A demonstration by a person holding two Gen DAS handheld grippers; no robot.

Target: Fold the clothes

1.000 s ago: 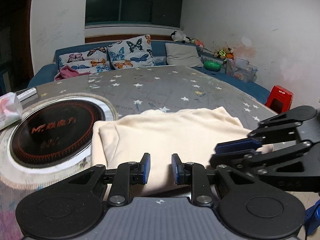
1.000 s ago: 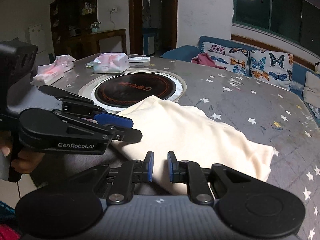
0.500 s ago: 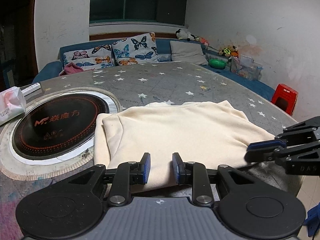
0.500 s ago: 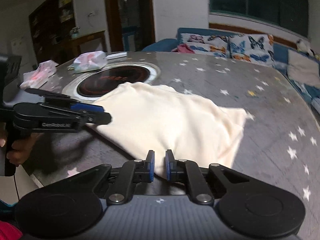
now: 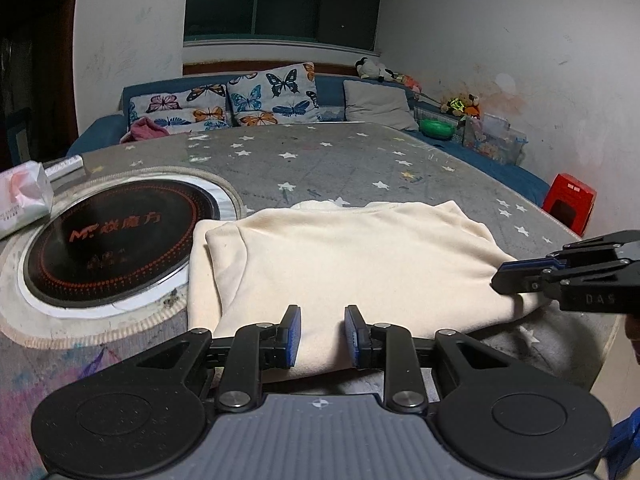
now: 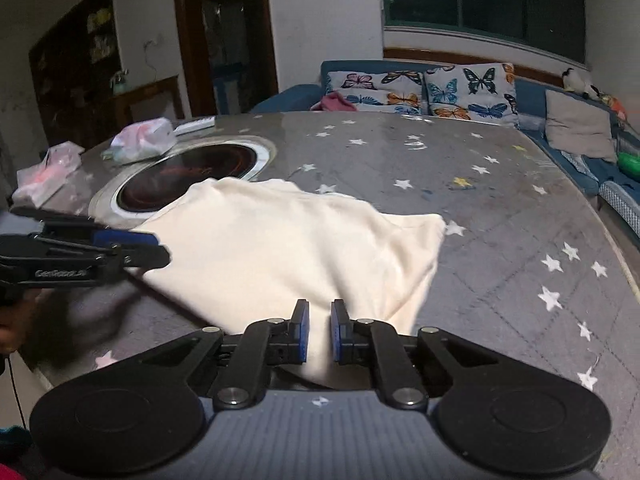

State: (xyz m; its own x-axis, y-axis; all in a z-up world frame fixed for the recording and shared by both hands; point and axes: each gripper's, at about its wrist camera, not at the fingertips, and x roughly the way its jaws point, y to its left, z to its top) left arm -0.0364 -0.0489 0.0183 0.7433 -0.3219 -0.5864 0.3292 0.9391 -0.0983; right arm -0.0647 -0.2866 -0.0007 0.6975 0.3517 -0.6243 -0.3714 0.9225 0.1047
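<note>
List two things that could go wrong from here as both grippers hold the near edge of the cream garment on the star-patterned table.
1. The right gripper pinches only a thin fold of the cream garment; a pull could slip it free.
2. The garment's far left corner lies on the rim of the round cooktop set in the table; dragging it could snag or soil it.
</note>
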